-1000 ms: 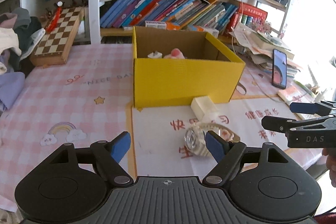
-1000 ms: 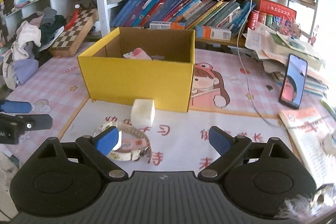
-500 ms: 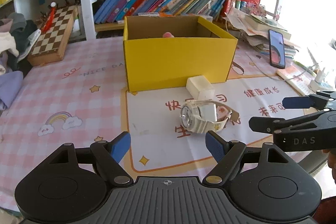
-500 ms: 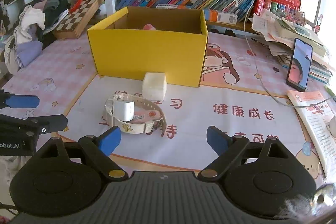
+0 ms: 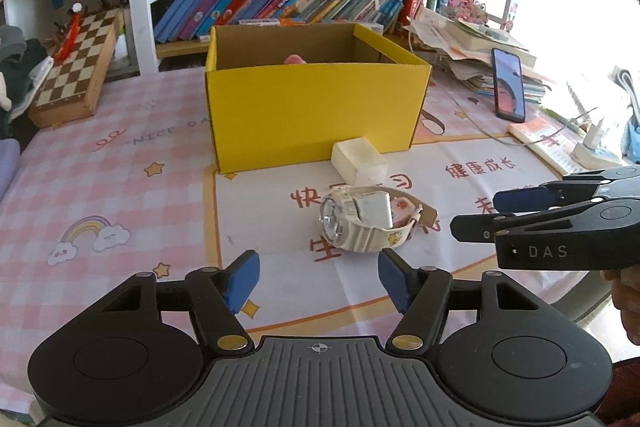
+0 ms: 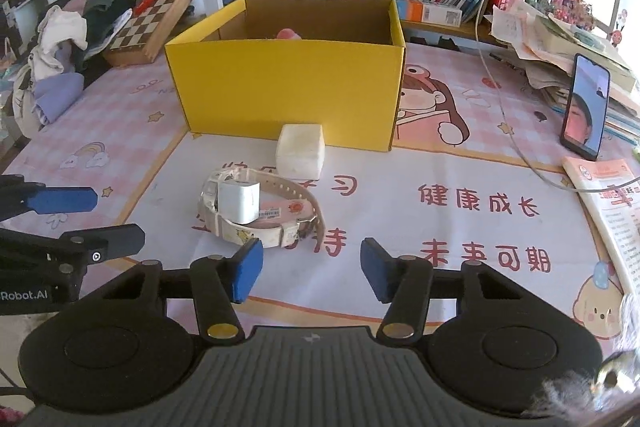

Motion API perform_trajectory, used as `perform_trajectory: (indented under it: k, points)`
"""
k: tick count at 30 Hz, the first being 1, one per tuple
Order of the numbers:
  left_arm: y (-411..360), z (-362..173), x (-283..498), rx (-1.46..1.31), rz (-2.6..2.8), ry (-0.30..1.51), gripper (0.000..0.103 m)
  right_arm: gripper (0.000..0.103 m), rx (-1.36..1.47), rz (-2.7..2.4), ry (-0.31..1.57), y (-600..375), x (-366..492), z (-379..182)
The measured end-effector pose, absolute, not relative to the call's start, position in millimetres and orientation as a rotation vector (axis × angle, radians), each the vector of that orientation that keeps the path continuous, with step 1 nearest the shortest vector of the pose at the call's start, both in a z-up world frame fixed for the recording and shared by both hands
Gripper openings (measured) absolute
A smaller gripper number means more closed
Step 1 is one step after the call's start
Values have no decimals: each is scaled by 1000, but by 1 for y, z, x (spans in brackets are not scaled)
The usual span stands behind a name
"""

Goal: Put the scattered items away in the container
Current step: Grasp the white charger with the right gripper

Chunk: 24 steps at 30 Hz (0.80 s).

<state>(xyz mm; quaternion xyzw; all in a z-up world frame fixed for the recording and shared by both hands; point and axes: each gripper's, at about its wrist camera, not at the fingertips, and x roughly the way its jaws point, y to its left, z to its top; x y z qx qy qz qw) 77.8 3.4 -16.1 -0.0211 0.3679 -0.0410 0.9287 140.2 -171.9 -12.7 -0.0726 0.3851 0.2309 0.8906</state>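
Left gripper (image 5: 318, 281) jaws closing, nothing between pads. Right gripper (image 6: 311, 270) jaws closing too, empty. Watch (image 6: 256, 213) with white charger (image 6: 239, 202) on mat just ahead; white block (image 6: 301, 151) touching yellow box (image 6: 288, 91).

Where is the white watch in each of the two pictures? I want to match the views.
Left wrist view: the watch lies on the mat right of centre, just beyond the right finger.
Right wrist view: the watch lies left of centre, just beyond the left finger.
Shared landmark: the yellow box, with a white block between it and the watch.
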Motion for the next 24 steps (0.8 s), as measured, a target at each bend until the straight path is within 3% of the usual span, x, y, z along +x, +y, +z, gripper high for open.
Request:
perform_trajectory:
  k: [7,13,24]
  points:
    - [4,-17,85,-41,-69,760,66,51,-148,525,807,-166,150,-13]
    - [9,-21,89,-52,-73,781,66,39,-101,593,854,-155,166,-16]
    - [13,-22,99,-38,-83,800,66,38,-33,684,931,-130,200,-24]
